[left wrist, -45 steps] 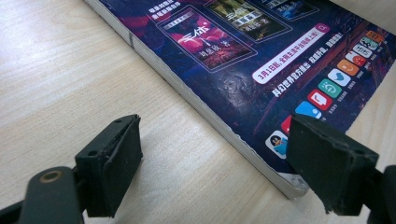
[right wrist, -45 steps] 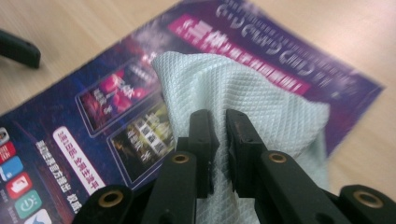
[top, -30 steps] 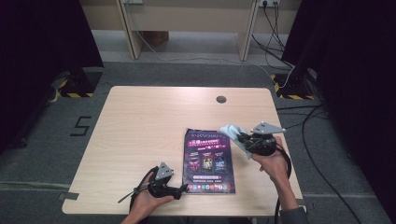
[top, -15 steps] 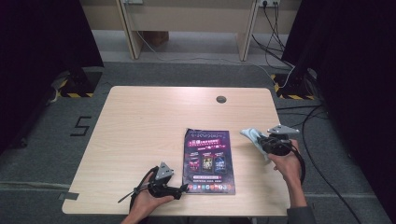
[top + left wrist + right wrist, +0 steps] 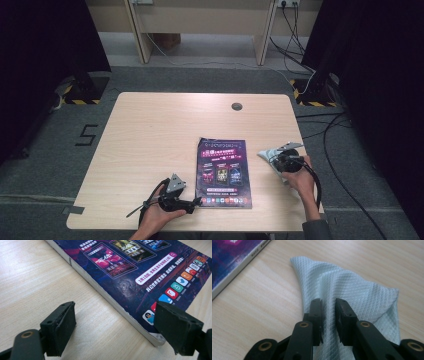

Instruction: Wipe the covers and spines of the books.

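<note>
Cloth [image 5: 352, 292], pale blue and waffle-textured, lies bunched on the table [image 5: 150, 130] just right of the magazine [image 5: 222, 167], with a fold of it between the pads of the right gripper [image 5: 328, 307], whose jaws have just been opening a little and now stand narrowly apart around that fold. At the left, the left gripper [image 5: 115, 322] rests wide open and empty at the magazine's near left corner, one jaw over bare wood, the other over the cover. Beyond the magazine, a round grommet [image 5: 237, 106] sits near the table's far edge.
</note>
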`<state>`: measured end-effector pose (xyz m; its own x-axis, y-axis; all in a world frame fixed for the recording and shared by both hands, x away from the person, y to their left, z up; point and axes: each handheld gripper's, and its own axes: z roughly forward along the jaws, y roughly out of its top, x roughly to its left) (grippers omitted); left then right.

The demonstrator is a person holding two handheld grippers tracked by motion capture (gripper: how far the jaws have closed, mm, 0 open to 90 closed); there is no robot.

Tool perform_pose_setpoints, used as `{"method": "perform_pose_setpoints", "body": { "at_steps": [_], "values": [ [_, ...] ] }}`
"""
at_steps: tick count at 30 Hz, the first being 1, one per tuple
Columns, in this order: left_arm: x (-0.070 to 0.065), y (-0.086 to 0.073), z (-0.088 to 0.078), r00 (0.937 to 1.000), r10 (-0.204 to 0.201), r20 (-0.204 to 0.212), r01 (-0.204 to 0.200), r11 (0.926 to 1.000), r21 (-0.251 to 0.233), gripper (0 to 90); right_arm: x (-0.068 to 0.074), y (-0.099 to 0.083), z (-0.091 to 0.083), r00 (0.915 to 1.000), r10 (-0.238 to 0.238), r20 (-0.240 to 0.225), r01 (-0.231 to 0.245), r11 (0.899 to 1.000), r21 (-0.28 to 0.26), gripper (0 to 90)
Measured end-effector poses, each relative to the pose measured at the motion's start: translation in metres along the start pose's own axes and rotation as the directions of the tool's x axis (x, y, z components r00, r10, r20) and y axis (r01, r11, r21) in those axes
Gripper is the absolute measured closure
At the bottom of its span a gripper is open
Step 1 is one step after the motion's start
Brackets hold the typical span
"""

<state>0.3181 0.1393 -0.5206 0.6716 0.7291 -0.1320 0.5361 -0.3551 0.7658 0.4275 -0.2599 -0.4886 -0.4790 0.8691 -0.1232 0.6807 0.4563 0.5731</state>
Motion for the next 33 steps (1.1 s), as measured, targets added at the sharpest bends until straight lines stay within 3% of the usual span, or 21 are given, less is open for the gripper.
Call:
{"method": "perform_pose_setpoints", "body": {
  "at_steps": [4,9,13,24,33],
  "values": [
    [0.0,0.0,0.0,1.0,-0.001,-0.002,0.001,1.0,0.0,17.0,-0.002,0.0,-0.002,0.9994,0.034,-0.001,-0.034,0.999,0.002,65.1],
    [0.0,0.0,0.0,1.0,-0.003,-0.001,0.003,1.0,0.0,17.0,-0.001,0.008,-0.014,0.9963,0.086,-0.011,-0.086,0.994,-0.071,54.4],
    [0.0,0.0,0.0,1.0,-0.002,0.0,0.002,1.0,0.0,16.9,0.007,0.014,-0.017,0.9956,0.076,-0.054,-0.081,0.992,-0.1,50.2],
    [0.0,0.0,0.0,1.0,-0.002,0.001,0.002,1.0,0.001,17.0,0.026,0.022,-0.014,0.9872,0.081,-0.138,-0.096,0.99,-0.107,46.3],
    [0.0,0.0,0.0,1.0,-0.001,0.002,0.001,1.0,0.0,17.1,0.036,0.024,-0.01,0.9824,0.069,-0.174,-0.088,0.991,-0.101,45.3]
  ]
}}
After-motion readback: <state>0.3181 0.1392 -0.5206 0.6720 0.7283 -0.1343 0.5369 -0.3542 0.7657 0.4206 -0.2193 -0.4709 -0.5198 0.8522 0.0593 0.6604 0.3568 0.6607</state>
